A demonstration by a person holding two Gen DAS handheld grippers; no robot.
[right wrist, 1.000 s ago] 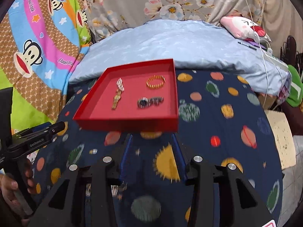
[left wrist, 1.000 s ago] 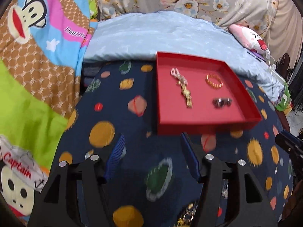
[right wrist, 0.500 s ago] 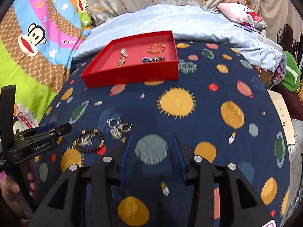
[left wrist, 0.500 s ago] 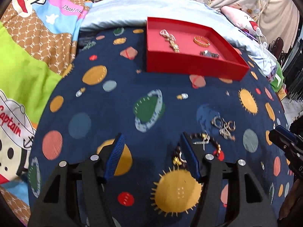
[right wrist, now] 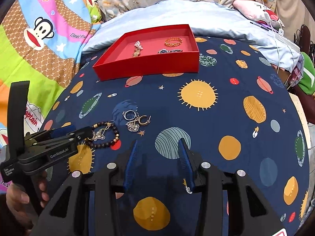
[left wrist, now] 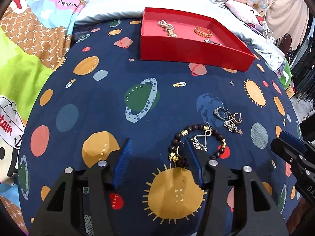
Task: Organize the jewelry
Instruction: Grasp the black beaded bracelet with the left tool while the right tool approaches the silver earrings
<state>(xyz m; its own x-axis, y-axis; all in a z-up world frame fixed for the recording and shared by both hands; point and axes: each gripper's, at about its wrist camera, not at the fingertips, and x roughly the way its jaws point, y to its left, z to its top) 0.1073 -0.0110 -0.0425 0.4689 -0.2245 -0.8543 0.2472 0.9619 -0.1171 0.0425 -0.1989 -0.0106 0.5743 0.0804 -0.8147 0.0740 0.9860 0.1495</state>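
Observation:
A red tray point(left wrist: 195, 49) at the far side of the space-print cloth holds a pearl-and-gold chain point(left wrist: 167, 27), a gold bangle point(left wrist: 203, 31) and a dark ring piece point(left wrist: 211, 41). On the cloth lie a dark beaded bracelet point(left wrist: 178, 141) with a silver infinity pendant point(left wrist: 201, 140) inside it, and a cluster of silver rings and earrings point(left wrist: 228, 118). My left gripper point(left wrist: 157, 147) is open, its right finger touching the bracelet's near edge. My right gripper point(right wrist: 157, 149) is open and empty, right of the jewelry point(right wrist: 135, 121). The tray point(right wrist: 149, 66) also shows in the right wrist view.
The cloth point(left wrist: 137, 98) covers a rounded surface that drops off at the sides. Cartoon bedding point(left wrist: 29, 49) lies to the left, a pale blue pillow point(right wrist: 196, 15) behind the tray. The right gripper's tip point(left wrist: 285, 147) enters the left wrist view at right.
Both grippers have pulled back from the tray toward the near side of the cloth. The loose jewelry has come into view, and the left gripper has closed in on the beaded bracelet.

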